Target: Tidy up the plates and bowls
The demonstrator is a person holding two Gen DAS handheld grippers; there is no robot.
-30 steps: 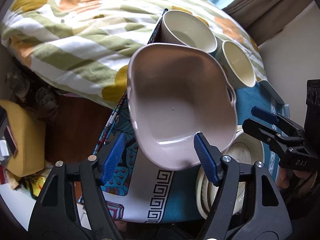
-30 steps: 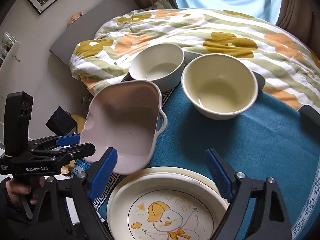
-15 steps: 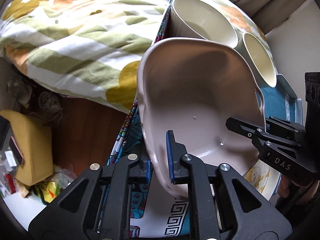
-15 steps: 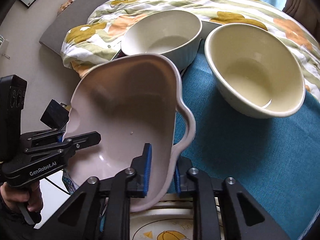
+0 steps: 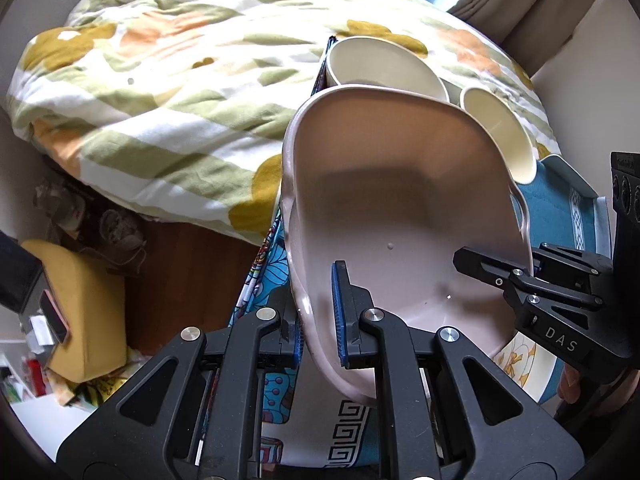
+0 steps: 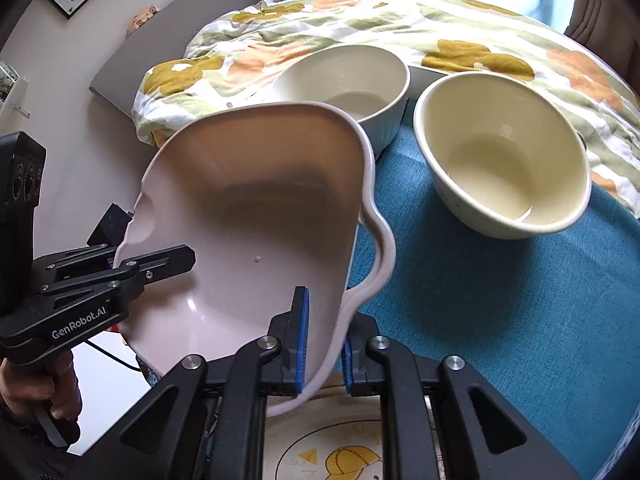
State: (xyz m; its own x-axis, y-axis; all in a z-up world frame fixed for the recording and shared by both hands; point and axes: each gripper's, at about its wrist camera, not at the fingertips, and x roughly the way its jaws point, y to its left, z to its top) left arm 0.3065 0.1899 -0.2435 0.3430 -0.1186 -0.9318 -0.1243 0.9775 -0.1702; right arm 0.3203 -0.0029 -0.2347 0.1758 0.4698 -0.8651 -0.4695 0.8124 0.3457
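A pale pink handled dish (image 5: 400, 208) (image 6: 248, 216) hangs tilted above the table, held from two sides. My left gripper (image 5: 320, 320) is shut on its left rim, blue pads on either side of the wall. My right gripper (image 6: 324, 340) is shut on its right rim beside the wavy handle. Each gripper shows in the other's view, the right gripper (image 5: 520, 280) and the left gripper (image 6: 132, 268), clamped on the dish. Two cream bowls stand beyond: a ribbed one (image 6: 352, 80) (image 5: 380, 64) and a smooth one (image 6: 504, 152) (image 5: 500, 136). A duck-print plate (image 6: 340, 452) (image 5: 520, 364) lies under the dish.
A teal tablecloth (image 6: 500, 320) covers the table, with a patterned border (image 5: 344, 432) at its left edge. A flowered quilt (image 5: 160, 80) lies on the bed behind. A yellow bag (image 5: 84, 308) and clutter sit on the wooden floor at the left. A hand (image 6: 40, 392) grips the left tool.
Both grippers went from wide open to shut on the pink dish's opposite rims. The dish has risen off the table and tilted.
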